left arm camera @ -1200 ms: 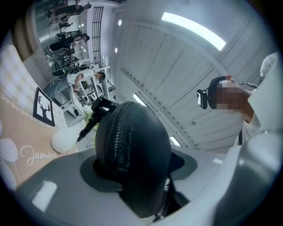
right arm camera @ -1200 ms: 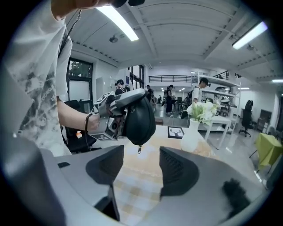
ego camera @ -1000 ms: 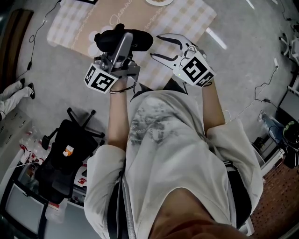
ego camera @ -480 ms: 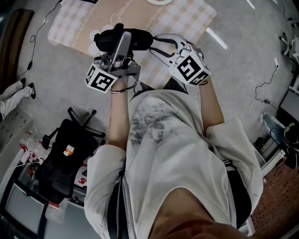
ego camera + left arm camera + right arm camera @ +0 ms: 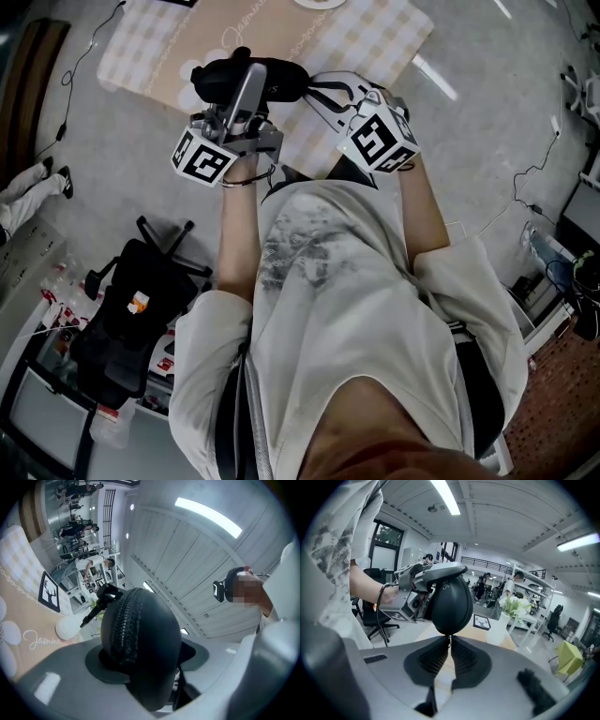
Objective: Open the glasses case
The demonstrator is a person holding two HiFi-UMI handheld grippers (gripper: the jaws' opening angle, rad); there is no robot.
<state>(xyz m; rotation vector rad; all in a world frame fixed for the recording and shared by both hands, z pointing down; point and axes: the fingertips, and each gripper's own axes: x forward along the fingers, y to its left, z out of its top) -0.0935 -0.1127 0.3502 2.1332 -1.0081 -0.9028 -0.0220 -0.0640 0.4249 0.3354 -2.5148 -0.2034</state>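
Head view shows the person holding both tools out in front of the chest, over the near edge of the desk (image 5: 375, 47). The left gripper (image 5: 246, 89) clamps the black glasses case (image 5: 281, 80) across its body. Its fingers are spread wide enough to take the case's thickness, and their pads press on either side. The case is raised off the desk instead of lying on it, probably so the other tool can reach its end freely.

In the left gripper view the zipper (image 5: 124, 630) runs up the curved edge of the case, turned upward and out from between the fingers. That leaves the seam exposed along most of its visible run.

The right gripper (image 5: 450, 641) comes in from the person's right at the free end of the case. Its fingers have just been closing and now stand almost together. Between their tips is a thin sliver that looks like the zipper pull (image 5: 450, 638), hanging just under the rounded end. The case appears fully zipped, so opening has not started. One tool seems to steady the shell while the other pinches the tab, ready to draw it along the seam.
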